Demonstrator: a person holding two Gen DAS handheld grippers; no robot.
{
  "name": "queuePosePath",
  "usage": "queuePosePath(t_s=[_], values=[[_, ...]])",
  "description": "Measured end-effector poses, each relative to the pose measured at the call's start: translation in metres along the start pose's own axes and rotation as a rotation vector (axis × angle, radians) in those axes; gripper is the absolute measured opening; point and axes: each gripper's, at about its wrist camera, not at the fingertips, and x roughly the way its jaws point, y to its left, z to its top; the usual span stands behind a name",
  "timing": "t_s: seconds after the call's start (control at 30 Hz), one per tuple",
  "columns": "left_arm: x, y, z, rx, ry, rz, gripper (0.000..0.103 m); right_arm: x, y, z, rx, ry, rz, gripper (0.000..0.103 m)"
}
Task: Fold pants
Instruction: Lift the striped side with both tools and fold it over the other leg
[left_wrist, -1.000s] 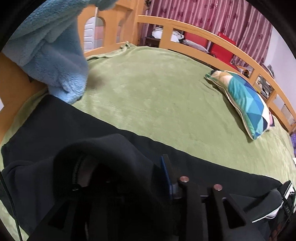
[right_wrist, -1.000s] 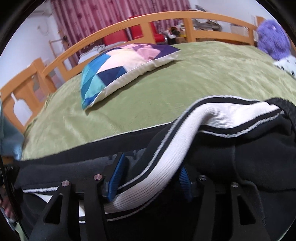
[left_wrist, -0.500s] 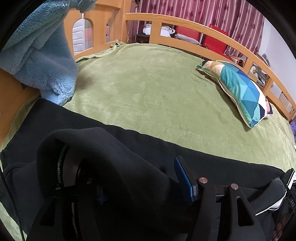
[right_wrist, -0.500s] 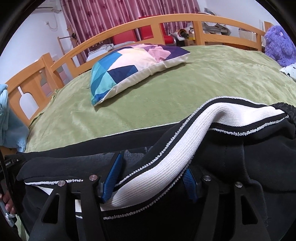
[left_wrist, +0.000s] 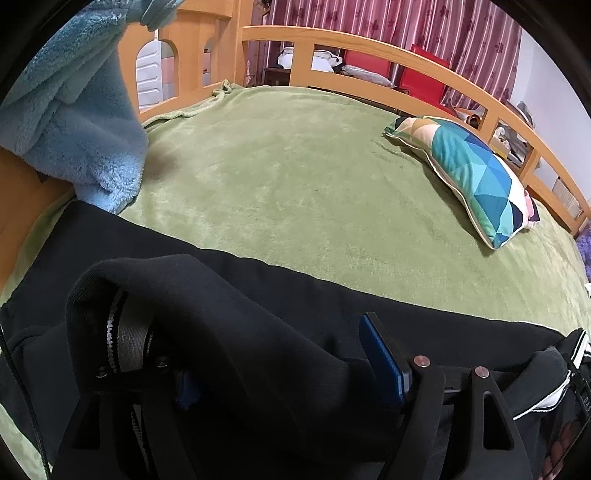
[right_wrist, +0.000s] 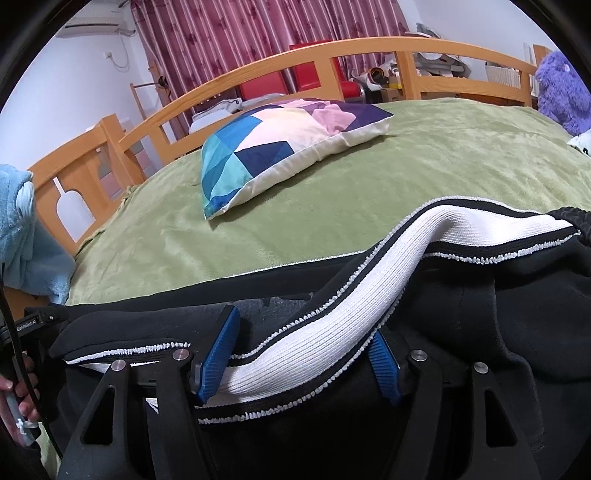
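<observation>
Black pants (left_wrist: 258, 295) with a white side stripe (right_wrist: 369, 288) lie across the near edge of a green blanket (left_wrist: 295, 166). In the left wrist view a folded black cuff end with a grey ribbed lining is draped between the fingers of my left gripper (left_wrist: 284, 373). Its jaws are opening, and the blue right pad (left_wrist: 380, 362) stands clear of the cloth while the left pad is mostly hidden under it. My right gripper (right_wrist: 300, 360) is also opening. The white stripe runs slack between its blue pads (right_wrist: 218, 354).
A patchwork pillow (left_wrist: 472, 177) (right_wrist: 280, 147) lies further back on the blanket. A light blue fleece (left_wrist: 74, 110) hangs over the wooden bed rail (left_wrist: 369, 44) at the left. A purple plush toy (right_wrist: 561, 92) sits far right. A person's hand (right_wrist: 14, 391) shows at the left edge.
The left gripper's jaws have spread wide and the black cuff now hangs loose between them. The right gripper's jaws have widened a little around the white stripe. Neither hand has shifted much.
</observation>
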Motion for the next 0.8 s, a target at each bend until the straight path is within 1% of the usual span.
queuePosePath(t_s=[0.07,0.1,0.13,0.23,0.37,0.57,0.8], values=[[-0.002,0.001,0.001,-0.012,-0.006,-0.015,0.075,0.0,-0.003,0.001,0.017,0.0,0.022,0.067],[-0.004,0.001,0.001,-0.017,-0.013,-0.026,0.079,-0.001,-0.004,0.001,0.023,-0.001,0.028,0.067],[-0.005,0.001,0.001,-0.019,-0.017,-0.031,0.08,-0.001,-0.005,0.001,0.03,-0.003,0.035,0.067],[-0.009,0.0,0.002,-0.027,-0.013,-0.057,0.082,-0.003,-0.004,0.001,0.031,-0.008,0.039,0.067],[-0.009,0.002,0.002,-0.036,-0.014,-0.06,0.082,-0.004,-0.001,0.0,0.02,-0.016,0.036,0.067],[-0.011,0.003,0.003,-0.046,-0.021,-0.073,0.082,-0.006,-0.003,0.0,0.043,-0.019,0.064,0.067],[-0.013,0.002,0.003,-0.041,-0.023,-0.067,0.082,-0.007,-0.005,-0.001,0.039,-0.028,0.069,0.068]])
